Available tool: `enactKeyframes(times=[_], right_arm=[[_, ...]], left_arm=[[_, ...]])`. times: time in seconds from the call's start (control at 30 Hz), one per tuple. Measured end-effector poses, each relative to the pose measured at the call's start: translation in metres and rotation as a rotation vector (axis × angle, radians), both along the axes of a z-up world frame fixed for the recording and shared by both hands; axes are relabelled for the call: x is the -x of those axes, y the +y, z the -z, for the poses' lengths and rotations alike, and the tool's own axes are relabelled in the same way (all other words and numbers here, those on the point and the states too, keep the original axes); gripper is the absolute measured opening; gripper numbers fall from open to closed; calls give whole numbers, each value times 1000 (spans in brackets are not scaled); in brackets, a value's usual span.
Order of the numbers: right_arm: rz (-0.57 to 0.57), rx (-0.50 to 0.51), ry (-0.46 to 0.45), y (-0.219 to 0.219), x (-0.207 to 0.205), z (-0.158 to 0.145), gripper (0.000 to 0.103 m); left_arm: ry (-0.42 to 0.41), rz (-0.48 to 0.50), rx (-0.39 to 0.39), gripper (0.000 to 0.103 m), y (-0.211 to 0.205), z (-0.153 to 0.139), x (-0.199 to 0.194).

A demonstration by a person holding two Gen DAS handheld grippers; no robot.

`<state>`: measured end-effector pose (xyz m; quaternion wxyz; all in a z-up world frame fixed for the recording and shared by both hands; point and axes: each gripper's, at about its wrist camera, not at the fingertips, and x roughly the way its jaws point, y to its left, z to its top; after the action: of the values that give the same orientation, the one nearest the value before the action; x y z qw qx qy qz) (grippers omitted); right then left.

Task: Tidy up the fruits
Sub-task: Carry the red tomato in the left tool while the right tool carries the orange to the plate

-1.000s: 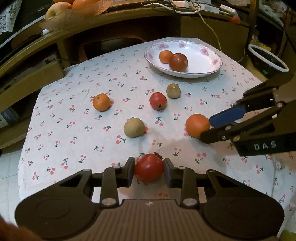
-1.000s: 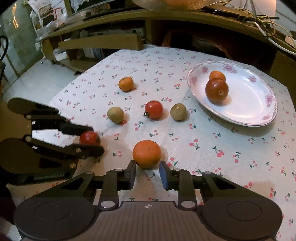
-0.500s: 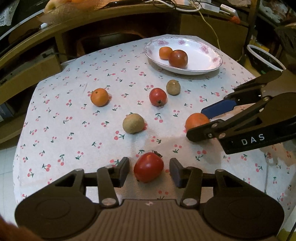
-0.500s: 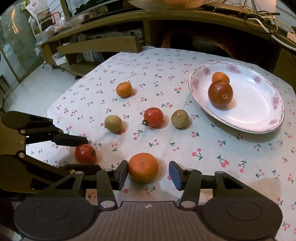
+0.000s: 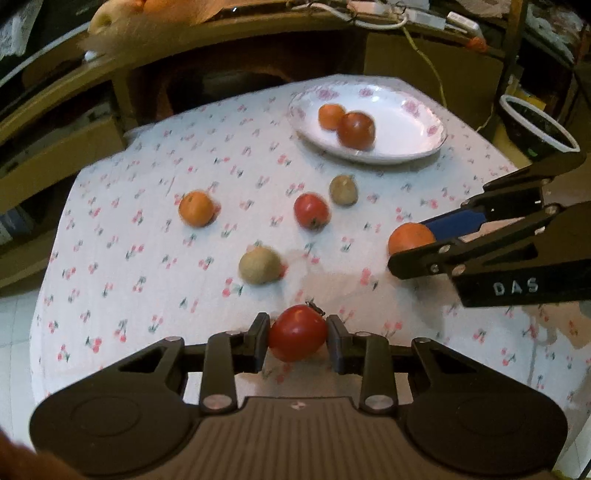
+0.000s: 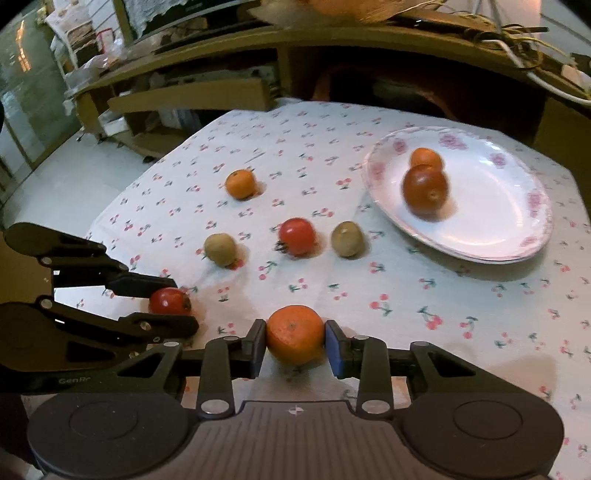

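My left gripper (image 5: 297,338) is shut on a red tomato (image 5: 297,332) near the table's front edge; it shows in the right wrist view (image 6: 169,301) too. My right gripper (image 6: 295,343) is shut on an orange (image 6: 294,332), seen from the side in the left wrist view (image 5: 410,238). A white flowered plate (image 5: 406,122) at the back holds a small orange (image 5: 330,115) and a dark red tomato (image 5: 356,129). Loose on the cloth lie an orange (image 5: 195,208), a red tomato (image 5: 311,211) and two brown kiwis (image 5: 258,265) (image 5: 343,190).
The table wears a white cherry-print cloth (image 5: 147,184). A wooden shelf unit (image 5: 74,110) curves behind it, with fruit on top (image 5: 110,18). A dark white-rimmed bowl (image 5: 535,129) stands off the table at the right. Floor lies to the left (image 6: 55,177).
Both grippers opened around their fruit half a second ago and have now closed on them. Both views have pulled back and up slightly, with motion blur.
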<state>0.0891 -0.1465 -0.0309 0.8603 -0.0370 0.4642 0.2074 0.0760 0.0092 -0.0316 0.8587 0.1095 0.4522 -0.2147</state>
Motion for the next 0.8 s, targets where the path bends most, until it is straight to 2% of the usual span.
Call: enactKeyframes(times=[0.43, 0.8], right_arm=[[68, -16, -84, -26, -11, -25, 34], [189, -25, -118, -66, -41, -34, 34]], left_arm=[[-107, 34, 18, 38, -46, -34, -34], [-148, 76, 0, 38, -91, -36, -76]])
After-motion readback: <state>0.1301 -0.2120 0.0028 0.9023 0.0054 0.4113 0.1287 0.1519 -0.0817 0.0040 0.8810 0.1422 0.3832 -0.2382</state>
